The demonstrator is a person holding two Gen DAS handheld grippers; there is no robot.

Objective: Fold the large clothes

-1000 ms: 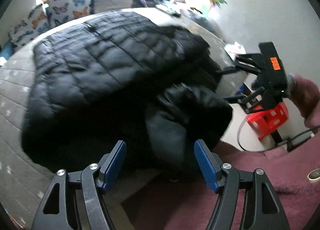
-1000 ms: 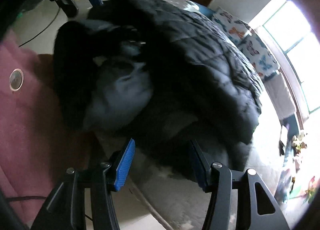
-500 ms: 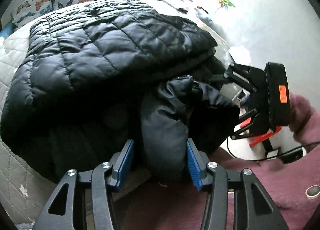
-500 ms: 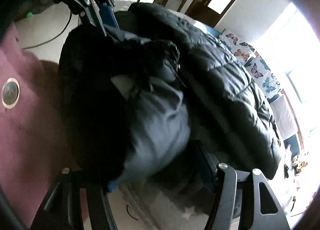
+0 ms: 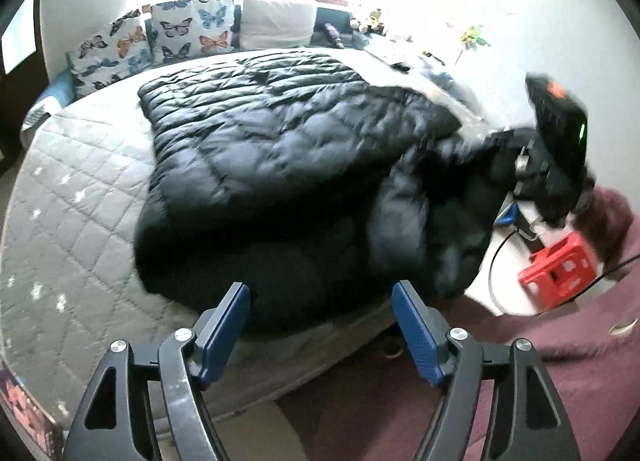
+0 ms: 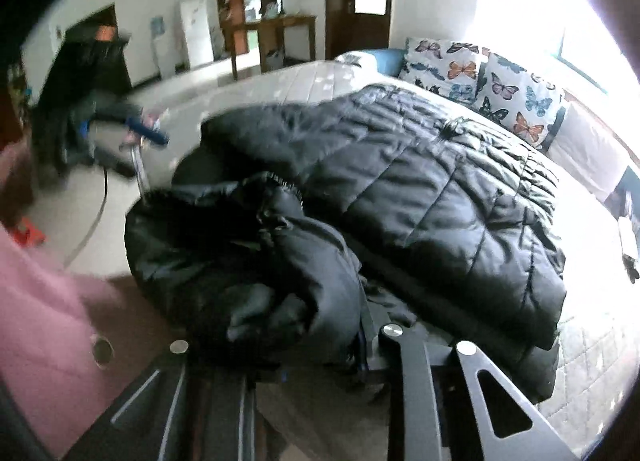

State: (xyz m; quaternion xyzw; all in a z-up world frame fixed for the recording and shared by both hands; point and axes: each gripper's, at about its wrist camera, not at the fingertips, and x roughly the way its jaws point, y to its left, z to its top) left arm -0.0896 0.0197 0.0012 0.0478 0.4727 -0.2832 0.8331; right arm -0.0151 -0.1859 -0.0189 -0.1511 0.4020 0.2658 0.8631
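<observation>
A large black puffer jacket [image 5: 272, 149] lies spread on a grey quilted bed [image 5: 72, 229], its bunched hood end [image 5: 432, 221] hanging at the near right edge. My left gripper [image 5: 320, 321] is open and empty, just short of the jacket's near edge. My right gripper [image 6: 320, 361] is shut on the bunched end of the jacket [image 6: 248, 261], which hides its fingertips. The right gripper also shows in the left wrist view [image 5: 556, 149], blurred, at the jacket's right end. The left gripper shows blurred in the right wrist view [image 6: 144, 129].
Butterfly-print pillows [image 5: 188, 33] and a white pillow [image 5: 276, 21] line the far side of the bed. A red crate [image 5: 560, 269] and a cable lie on the floor at right. My maroon sleeve [image 5: 600, 381] fills the lower right. A wooden shelf and door [image 6: 280, 21] stand behind.
My left gripper has let go of the bunched end, opened and pulled back. My right gripper has closed on that end and holds it raised.
</observation>
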